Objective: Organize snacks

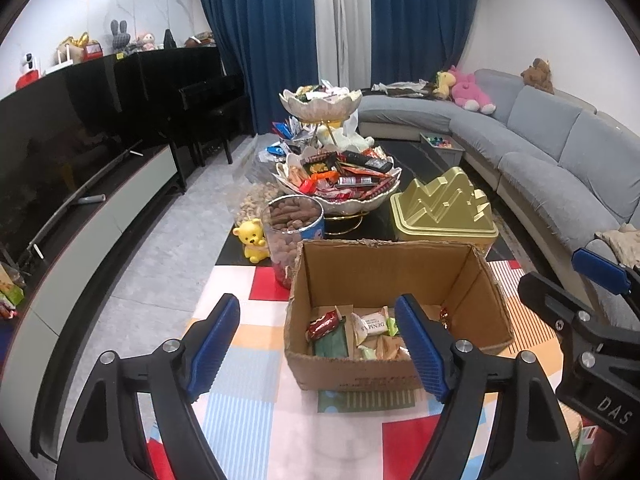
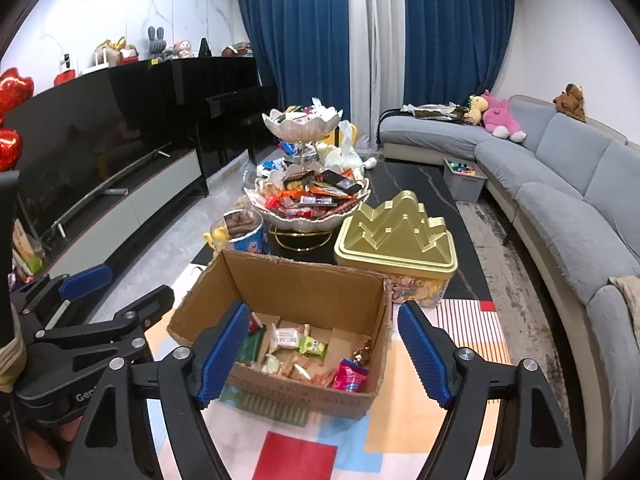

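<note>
An open cardboard box [image 1: 384,268] stands on the colourful table cover. It holds several wrapped snacks, among them a red bar [image 1: 322,324] and a white packet [image 1: 370,326]. My left gripper [image 1: 317,300] hovers open in front of the box, nothing between its blue pads. In the right wrist view the box [image 2: 304,284] also shows a pink packet [image 2: 350,376]. My right gripper [image 2: 323,306] hangs open and empty over the box's near side. Each gripper shows at the edge of the other's view: the right gripper [image 1: 568,280] and the left gripper [image 2: 124,286].
Behind the box stand a two-tier bowl stand [image 1: 360,200] heaped with snacks, a gold tin [image 1: 444,208], a jar of nuts [image 1: 294,224] and a yellow bear [image 1: 254,240]. A grey bin [image 2: 464,184] sits further back. A grey sofa [image 1: 560,152] runs along the right, a TV unit [image 1: 100,220] along the left.
</note>
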